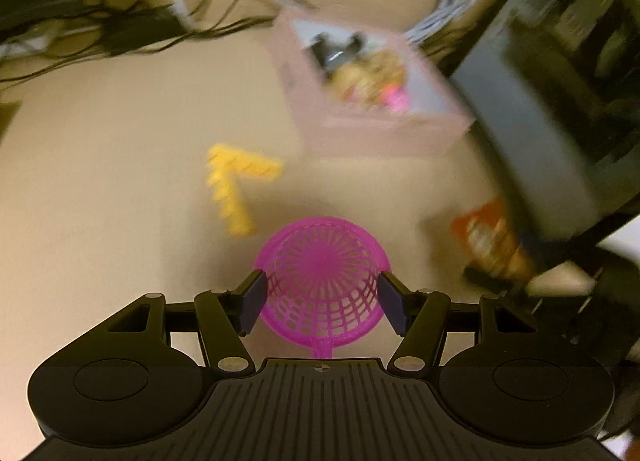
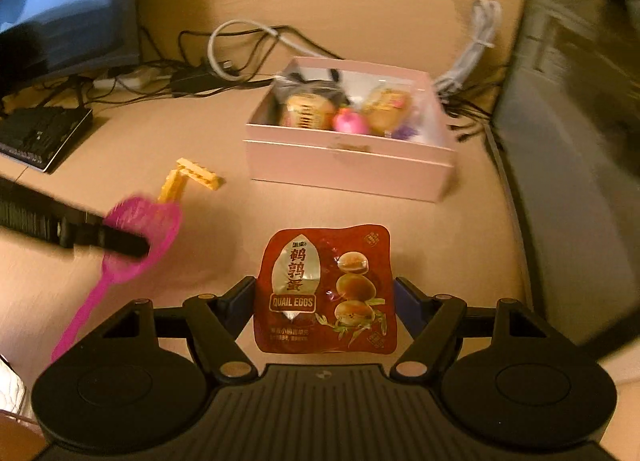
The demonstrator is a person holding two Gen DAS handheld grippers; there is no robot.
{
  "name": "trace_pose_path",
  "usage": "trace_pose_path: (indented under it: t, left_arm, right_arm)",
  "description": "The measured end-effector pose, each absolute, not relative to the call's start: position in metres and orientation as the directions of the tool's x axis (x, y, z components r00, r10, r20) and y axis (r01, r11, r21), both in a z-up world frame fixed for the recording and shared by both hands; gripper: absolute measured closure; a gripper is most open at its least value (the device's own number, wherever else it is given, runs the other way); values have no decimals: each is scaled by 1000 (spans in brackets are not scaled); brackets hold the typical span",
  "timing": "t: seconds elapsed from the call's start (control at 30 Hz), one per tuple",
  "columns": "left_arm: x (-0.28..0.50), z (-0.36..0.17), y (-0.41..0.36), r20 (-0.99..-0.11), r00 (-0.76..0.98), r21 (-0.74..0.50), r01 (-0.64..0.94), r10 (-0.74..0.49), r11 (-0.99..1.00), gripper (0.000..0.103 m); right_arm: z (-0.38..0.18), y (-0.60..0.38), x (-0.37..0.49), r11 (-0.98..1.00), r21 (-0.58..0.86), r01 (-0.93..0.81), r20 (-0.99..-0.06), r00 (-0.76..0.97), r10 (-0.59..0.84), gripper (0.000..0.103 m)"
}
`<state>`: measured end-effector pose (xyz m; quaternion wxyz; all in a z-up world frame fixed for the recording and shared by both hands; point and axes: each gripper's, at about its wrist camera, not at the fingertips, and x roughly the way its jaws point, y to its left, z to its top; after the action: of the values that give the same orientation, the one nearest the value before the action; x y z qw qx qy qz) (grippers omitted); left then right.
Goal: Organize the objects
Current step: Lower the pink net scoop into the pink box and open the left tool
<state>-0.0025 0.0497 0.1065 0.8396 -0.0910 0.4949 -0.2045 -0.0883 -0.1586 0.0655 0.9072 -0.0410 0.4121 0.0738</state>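
Left gripper (image 1: 320, 303) is half spread, pinching the pink strainer (image 1: 322, 281) by its bowl. Right gripper (image 2: 325, 305) clamps the quail eggs packet (image 2: 325, 289) about halfway open.

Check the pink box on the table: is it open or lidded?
Open. The pink box has no lid on it; snack packets and a pink ball show inside over its rim. No lid appears in either view.

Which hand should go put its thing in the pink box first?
Probably right. Its hand-held gripper holds the quail egg packet straight before the pink box; the left one, holding the pink strainer, sees it off-side.
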Motion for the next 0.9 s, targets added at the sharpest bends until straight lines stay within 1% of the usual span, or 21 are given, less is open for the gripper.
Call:
trace_pose_path:
  t: [0.03, 0.2, 0.3, 0.4, 0.47, 0.53, 0.57, 0.63, 0.67, 0.77, 0.83, 0.9]
  left_arm:
    - [4, 117, 45, -770, 441, -379, 266, -461, 887, 37]
    - [51, 171, 9, -672, 529, -405, 324, -518, 855, 37]
    - [89, 192, -21, -618, 576, -416, 339, -535, 844, 37]
    - [136, 196, -55, -588, 604, -459, 298, -537, 837, 37]
    - [163, 186, -74, -592, 608, -494, 245, -529, 834, 37]
    - [179, 171, -92, -599, 640, -476, 199, -482, 856, 37]
    - [186, 161, -102, -596, 651, -469, 193, -470, 862, 37]
    - [197, 139, -117, -588, 635, -481, 224, -501, 848, 36]
    - [202, 127, -125, -607, 613, -474, 233, -506, 849, 36]
    - [198, 101, -142, -703, 572, -375, 207, -423, 904, 37]
    - [189, 94, -146, -720, 572, -328, 218, -393, 919, 34]
    - [182, 98, -151, -726, 582, -267, 254, -367, 930, 35]
  right_arm:
    - [66, -162, -92, 987, -13, -159, -749, 655, 96, 30]
    - [68, -181, -106, 994, 19, -111, -732, 676, 89, 30]
    - [64, -190, -113, 996, 20, -88, -726, 684, 75, 30]
    - [61, -199, -118, 995, 50, -84, -720, 688, 94, 30]
    - [58, -202, -118, 996, 54, -70, -725, 683, 87, 30]
    - [56, -204, -118, 997, 48, -68, -719, 690, 82, 30]
    - [55, -206, -119, 997, 41, -69, -715, 695, 77, 30]
    - [54, -206, -122, 998, 28, -63, -716, 695, 64, 30]
    - [52, -206, -123, 998, 24, -64, -717, 694, 62, 30]
    - [47, -209, -126, 997, 21, -68, -728, 683, 62, 30]
    - [45, -212, -127, 997, 23, -70, -734, 676, 65, 30]
    - [44, -214, -126, 997, 19, -74, -739, 671, 64, 30]
